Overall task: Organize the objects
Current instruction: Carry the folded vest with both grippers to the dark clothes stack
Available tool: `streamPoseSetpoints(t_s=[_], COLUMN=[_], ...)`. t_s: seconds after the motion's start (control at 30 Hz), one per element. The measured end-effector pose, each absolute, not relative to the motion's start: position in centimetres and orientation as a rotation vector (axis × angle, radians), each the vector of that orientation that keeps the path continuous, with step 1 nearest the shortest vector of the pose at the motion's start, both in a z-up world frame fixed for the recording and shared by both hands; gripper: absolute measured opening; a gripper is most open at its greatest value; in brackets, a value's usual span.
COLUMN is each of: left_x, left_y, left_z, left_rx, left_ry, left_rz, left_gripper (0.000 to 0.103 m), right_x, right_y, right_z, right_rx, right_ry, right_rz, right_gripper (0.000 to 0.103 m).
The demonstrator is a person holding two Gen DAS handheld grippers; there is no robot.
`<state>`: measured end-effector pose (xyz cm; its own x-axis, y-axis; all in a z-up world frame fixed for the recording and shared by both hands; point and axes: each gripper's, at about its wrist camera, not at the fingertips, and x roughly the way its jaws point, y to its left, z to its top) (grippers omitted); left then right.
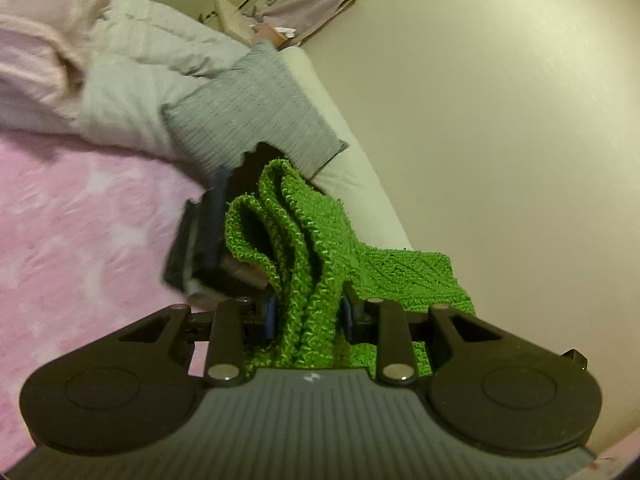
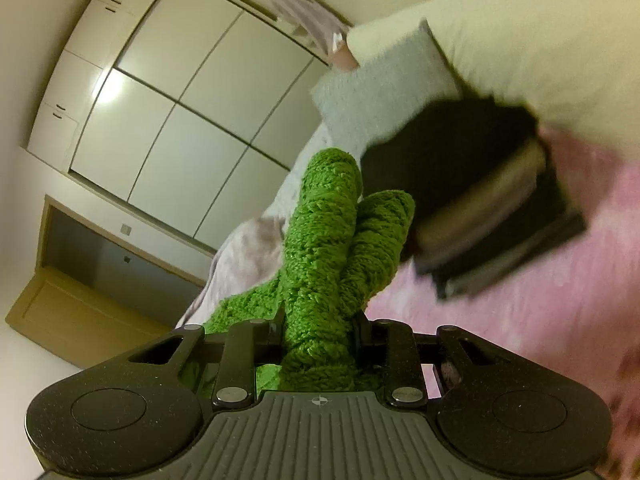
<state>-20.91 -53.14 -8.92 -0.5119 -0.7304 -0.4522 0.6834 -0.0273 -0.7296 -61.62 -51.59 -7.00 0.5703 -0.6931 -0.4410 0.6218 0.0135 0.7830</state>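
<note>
A green knitted cloth (image 1: 308,248) is bunched in folds between the fingers of my left gripper (image 1: 308,320), which is shut on it; part of it drapes to the right. My right gripper (image 2: 320,336) is shut on the same green cloth (image 2: 324,248), which stands up in two thick folds. A stack of dark folded items (image 1: 200,240) lies on the pink bedspread (image 1: 80,240) just left of the cloth, and it shows blurred in the right wrist view (image 2: 480,200).
A grey pillow (image 1: 256,112) and a pale quilt (image 1: 132,80) lie behind the stack. A cream mattress edge (image 1: 360,184) borders the wall. Wardrobe doors (image 2: 180,112) and a wooden door (image 2: 80,312) appear in the right wrist view.
</note>
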Motion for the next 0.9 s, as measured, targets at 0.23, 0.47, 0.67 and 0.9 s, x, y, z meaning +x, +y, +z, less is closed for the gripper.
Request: streamPoseSetpoints(t_s=[0.23, 0.47, 0.67, 0.9], left_x=[-27.5, -30.2, -30.4, -29.9], left_y=[-64.5, -74.3, -78.8, -81.8], left_z=[-6.0, -3.9, -6.9, -12.0], left_rx=[-0.042, -0.042, -0.02, 0.025], left_ry=[1.09, 0.99, 1.042, 1.138], left_rz=[-1.803, -1.829, -1.779, -1.707], left_gripper=[0.025, 0.025, 0.025, 0.025], right_x=[-68.6, -72.1, -72.8, -73.3], right_y=[-61.5, -70.5, -75.6, -78.7], right_z=[-5.2, -3.9, -6.3, -11.4], right_rx=[1.106, 1.041, 1.074, 1.156], right_ry=[-0.14, -0.195, -0.16, -0.095], right_rz=[-1.035, -1.03, -1.029, -1.028], right_gripper=[0.025, 0.025, 0.025, 0.025])
